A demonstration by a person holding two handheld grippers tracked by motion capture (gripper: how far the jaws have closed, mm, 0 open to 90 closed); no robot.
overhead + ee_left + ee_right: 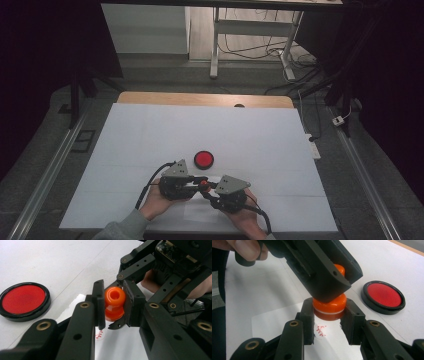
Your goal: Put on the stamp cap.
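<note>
- Low centre of the high view: both grippers meet nose to nose over the white sheet (150, 135), with the orange stamp (203, 184) caught between them.
- Left gripper (113, 303): jaws pinching the stamp's rounded upper knob, one pad on each side; the stamp (114, 302) sits mid-frame in the left gripper view, its hollow top facing the camera.
- Right gripper (329, 312): jaws clamped on the stamp's wider lower body, the part with the pale ring, right at the centre of the right gripper view.
- There the left gripper comes down from the upper left and covers most of the knob.
- Under the stamp, a red printed mark (320, 330) on a paper slip (274, 320).
- The red ink pad (204, 159) lies apart, just above the grippers in the high view.
</note>
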